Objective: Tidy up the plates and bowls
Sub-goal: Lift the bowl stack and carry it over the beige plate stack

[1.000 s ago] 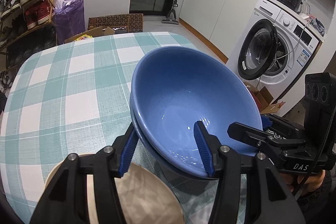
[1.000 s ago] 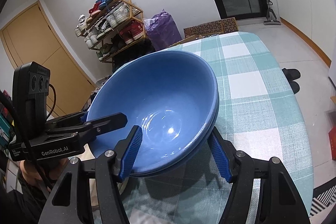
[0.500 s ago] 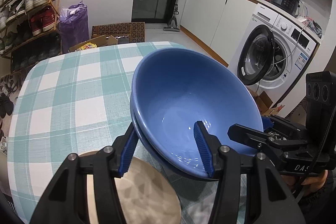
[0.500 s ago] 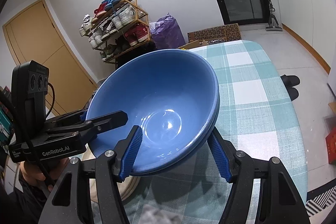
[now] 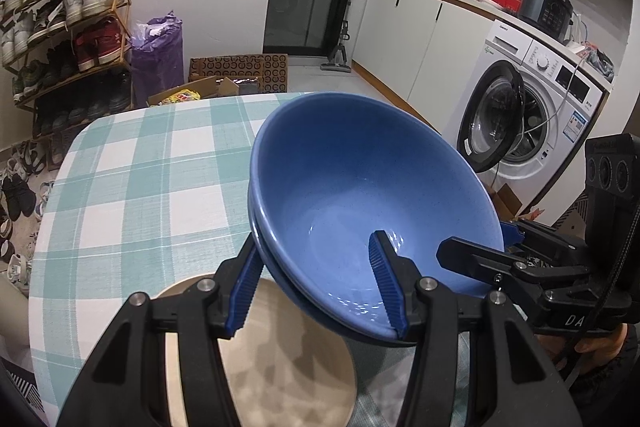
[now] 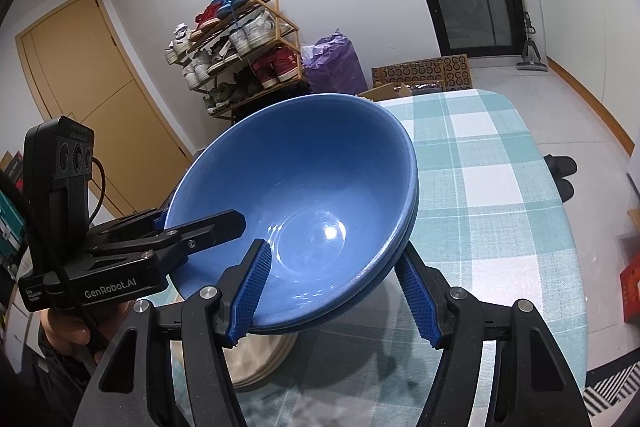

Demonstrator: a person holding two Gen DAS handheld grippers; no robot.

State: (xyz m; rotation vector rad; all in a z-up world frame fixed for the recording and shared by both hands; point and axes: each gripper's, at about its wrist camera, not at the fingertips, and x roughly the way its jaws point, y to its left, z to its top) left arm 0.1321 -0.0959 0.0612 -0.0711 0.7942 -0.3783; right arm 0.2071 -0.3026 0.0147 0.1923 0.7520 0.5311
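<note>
Two stacked blue bowls hang tilted in the air above the checked table. My left gripper is shut on their near wall, one finger inside the top bowl and one under the stack. My right gripper is shut on the opposite side the same way. Each gripper shows in the other's view, the right gripper at the bowls' right rim and the left gripper at their left rim. A beige plate lies on the table under the bowls; the right wrist view shows a stack of beige plates.
A shoe rack, a purple bag and cardboard boxes stand beyond the table's far end. A washing machine with its door open is at the right. Dark slippers lie on the floor beside the table.
Both grippers have risen with the bowls, which now hang higher over the table. More of the beige plate shows beneath them.
</note>
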